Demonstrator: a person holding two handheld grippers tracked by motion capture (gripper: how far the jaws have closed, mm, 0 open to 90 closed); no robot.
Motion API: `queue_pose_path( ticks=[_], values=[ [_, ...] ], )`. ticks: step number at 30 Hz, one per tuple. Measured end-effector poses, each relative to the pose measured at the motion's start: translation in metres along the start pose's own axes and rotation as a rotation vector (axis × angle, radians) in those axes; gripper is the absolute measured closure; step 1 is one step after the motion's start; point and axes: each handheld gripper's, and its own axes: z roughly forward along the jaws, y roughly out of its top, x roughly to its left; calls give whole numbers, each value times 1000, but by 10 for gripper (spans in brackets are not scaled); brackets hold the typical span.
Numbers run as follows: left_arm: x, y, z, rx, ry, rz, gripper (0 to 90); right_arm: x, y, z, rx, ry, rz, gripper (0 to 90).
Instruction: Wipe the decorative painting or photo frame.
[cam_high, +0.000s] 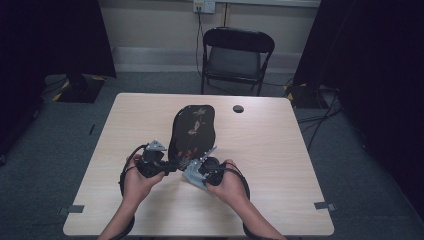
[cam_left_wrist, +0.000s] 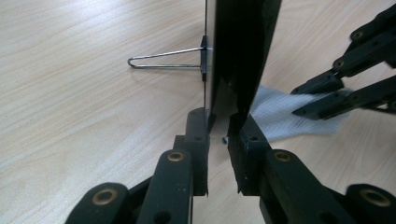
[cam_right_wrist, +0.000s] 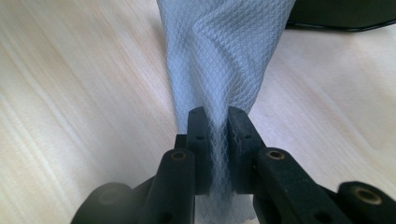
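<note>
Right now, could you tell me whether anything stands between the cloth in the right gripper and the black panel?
Nothing visible does: the white cloth pinched in the right gripper lies beside the black panel, which the left gripper holds upright.

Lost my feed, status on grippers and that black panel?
Left gripper shut on black panel's lower edge, panel propped upright on table. Right gripper shut on white cloth, beside panel. Nothing in the way.

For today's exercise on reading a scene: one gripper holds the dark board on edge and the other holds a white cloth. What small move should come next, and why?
Probably bring the cloth onto the board's face and start a wiping stroke. The left gripper is clamped on the board's edge, holding it up off the table, and the right gripper is shut on the cloth right beside the board's near end, so both are set for wiping.
</note>
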Motion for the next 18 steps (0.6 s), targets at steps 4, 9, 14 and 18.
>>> queue_pose_path(
  ticks=[4, 9, 14, 18],
  values=[
    [0, 0, 0, 0, -1, -2, 783, -3, 2, -23, -42, -12, -1, 815],
    [-2, 1, 1, -1, 4, 3, 783, -7, 10, -61, -119, -42, -10, 815],
    [-2, 1, 1, -2, 4, 6, 783, -2, 25, -86, -179, -42, -35, 815],
    [-2, 0, 2, -11, 2, -7, 783, 4, 36, -96, -209, -52, -56, 815]
  ],
)
